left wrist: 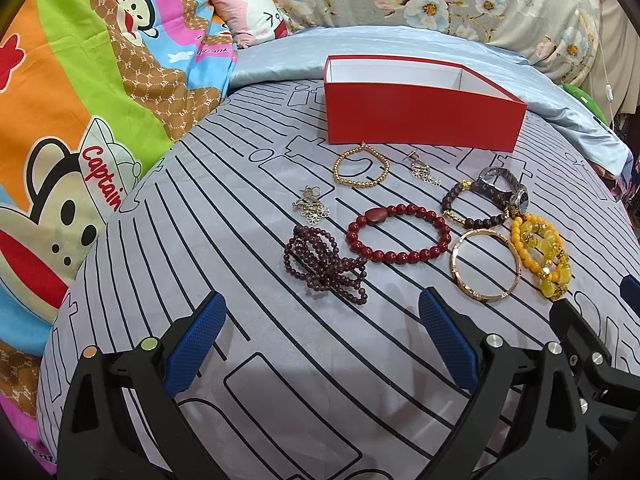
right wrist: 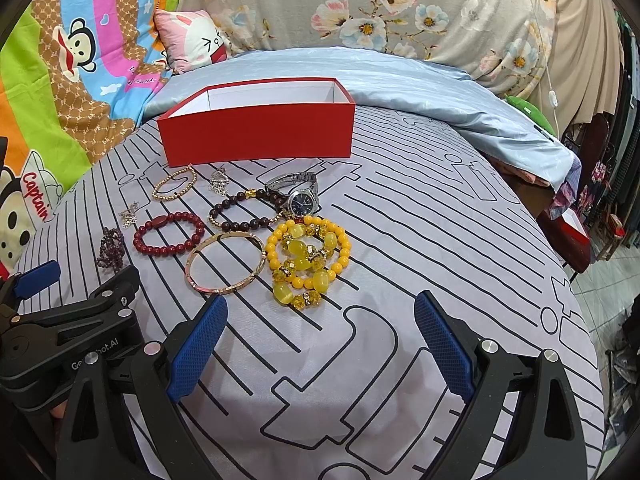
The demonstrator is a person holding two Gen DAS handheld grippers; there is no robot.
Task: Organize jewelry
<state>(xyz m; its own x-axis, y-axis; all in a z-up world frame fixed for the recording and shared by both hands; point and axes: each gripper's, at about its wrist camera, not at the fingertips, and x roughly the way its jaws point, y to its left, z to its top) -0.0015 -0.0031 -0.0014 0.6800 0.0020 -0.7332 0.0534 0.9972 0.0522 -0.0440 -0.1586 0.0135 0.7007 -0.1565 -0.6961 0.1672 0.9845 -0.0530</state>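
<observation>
1. Views differ: the right wrist view shows the floor and a red container (right wrist: 576,229) off the bed's right edge, plus the left gripper (right wrist: 38,278) from the side; the left wrist view shows only a blue tip of the right gripper (left wrist: 631,294) at its right border.
2. Left gripper (left wrist: 320,334): fingers spread wide, holding nothing, hovering over the striped bed sheet (left wrist: 280,360). Right gripper (right wrist: 320,334): same, fingers released and empty.
3. Red box (right wrist: 256,128) sits open on the bed behind the jewelry, long axis left-right, white inside.
4. Jewelry lies flat in front of the box: gold bead bracelet (right wrist: 175,187) and watch (right wrist: 298,196) nearest the box, the watch dial facing up; dark bead bracelet (right wrist: 244,212), red bead bracelet (right wrist: 170,233), bangle (right wrist: 227,263) and yellow bead bracelets (right wrist: 308,258) nearer the grippers. The yellow ones touch the bangle.
5. Purple bead strand (left wrist: 324,264) and two flower earrings (left wrist: 314,205) (left wrist: 426,170) lie left of centre.
6. Nothing lies between the fingers and the jewelry.
</observation>
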